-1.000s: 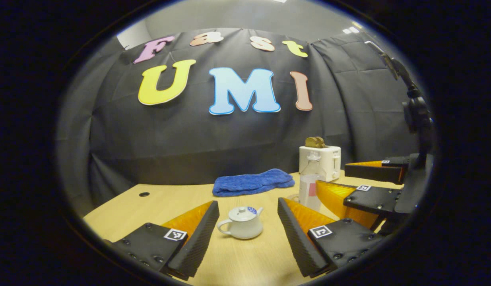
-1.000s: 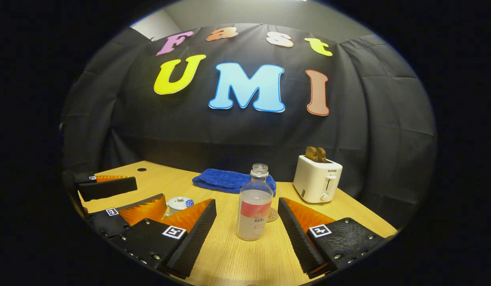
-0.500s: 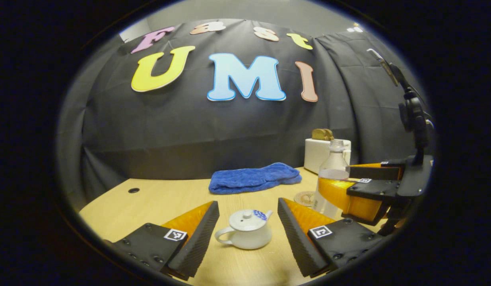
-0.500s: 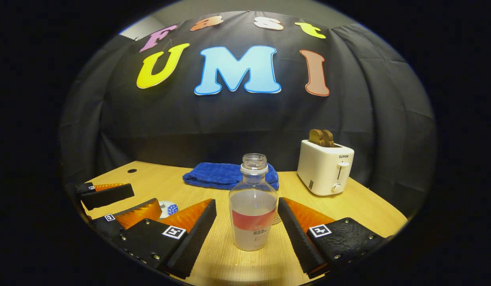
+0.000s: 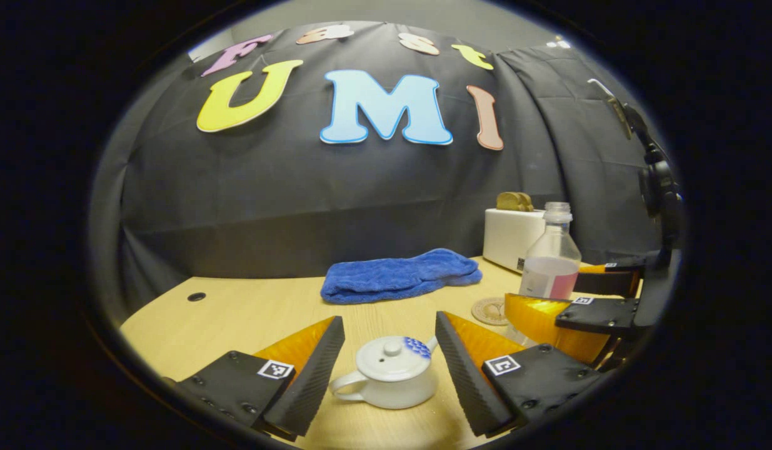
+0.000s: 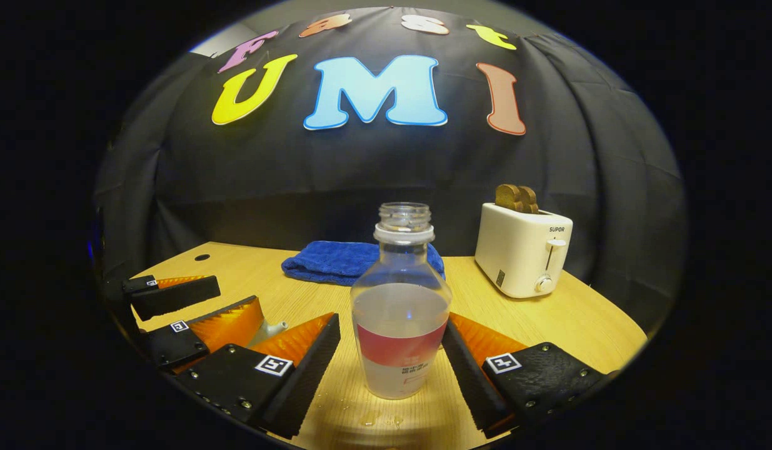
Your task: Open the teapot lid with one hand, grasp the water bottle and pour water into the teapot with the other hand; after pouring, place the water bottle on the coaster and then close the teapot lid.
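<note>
Wooden table (image 6: 567,325) held an uncapped water bottle (image 6: 401,312) between the wide-spread right gripper (image 6: 391,369); lidded teapot (image 5: 389,375) between the equally wide left gripper (image 5: 386,375). Risk judged: an off-centre squeeze could tip the open bottle, spilling water.

Left gripper view: low over the desk (image 5: 248,312), facing the booth wall, teapot (image 5: 389,374) close ahead between its fingers. Right gripper view: likewise low, water bottle (image 6: 401,312) close ahead. Both views share the blue towel (image 5: 399,275) and toaster (image 6: 523,250).

Dim booth, overhead glare on the table (image 6: 548,325), fisheye-bent edges.
</note>
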The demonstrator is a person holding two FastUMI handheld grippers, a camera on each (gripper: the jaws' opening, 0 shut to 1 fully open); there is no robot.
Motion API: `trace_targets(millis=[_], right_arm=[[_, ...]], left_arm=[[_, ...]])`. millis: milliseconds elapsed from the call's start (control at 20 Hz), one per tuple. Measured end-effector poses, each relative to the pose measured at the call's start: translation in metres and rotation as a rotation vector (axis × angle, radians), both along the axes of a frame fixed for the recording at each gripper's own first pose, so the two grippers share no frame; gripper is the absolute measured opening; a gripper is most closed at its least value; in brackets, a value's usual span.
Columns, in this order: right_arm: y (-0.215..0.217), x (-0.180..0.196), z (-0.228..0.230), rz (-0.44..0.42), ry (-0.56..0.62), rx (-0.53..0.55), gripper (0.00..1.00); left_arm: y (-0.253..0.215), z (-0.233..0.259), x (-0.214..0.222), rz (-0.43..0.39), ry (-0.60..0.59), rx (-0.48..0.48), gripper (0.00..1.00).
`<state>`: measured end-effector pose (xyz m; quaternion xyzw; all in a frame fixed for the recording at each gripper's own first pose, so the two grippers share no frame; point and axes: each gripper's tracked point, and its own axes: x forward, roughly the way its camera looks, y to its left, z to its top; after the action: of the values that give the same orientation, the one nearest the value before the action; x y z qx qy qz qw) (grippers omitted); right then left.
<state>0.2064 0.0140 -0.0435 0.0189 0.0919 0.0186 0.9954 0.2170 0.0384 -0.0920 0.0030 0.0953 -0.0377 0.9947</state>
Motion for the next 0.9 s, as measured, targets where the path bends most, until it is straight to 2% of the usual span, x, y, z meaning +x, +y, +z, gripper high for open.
trace_targets(millis=[250,350,400,550,850,900], right_arm=[[-0.001,0.0,-0.019,0.003,0.055,-0.003,0.97],[-0.001,-0.001,-0.02,0.002,0.057,-0.02,0.97],[-0.001,-0.001,-0.021,0.002,0.059,-0.028,0.97],[0.002,-0.002,-0.026,0.011,0.071,-0.04,0.97],[0.004,-0.003,-0.026,0.017,0.073,-0.027,0.97],[0.003,-0.003,-0.025,0.018,0.074,-0.022,0.97]], left_arm=[[-0.006,-0.014,0.003,-0.005,0.033,-0.037,0.94],[-0.004,-0.014,0.002,0.007,0.034,-0.025,0.89],[-0.003,-0.014,0.001,0.006,0.032,-0.027,0.82],[0.0,-0.011,0.002,0.005,0.027,-0.025,0.74],[0.002,-0.008,0.001,0.017,0.017,-0.002,0.73],[0.0,-0.008,0.002,0.012,0.015,-0.007,0.61]])
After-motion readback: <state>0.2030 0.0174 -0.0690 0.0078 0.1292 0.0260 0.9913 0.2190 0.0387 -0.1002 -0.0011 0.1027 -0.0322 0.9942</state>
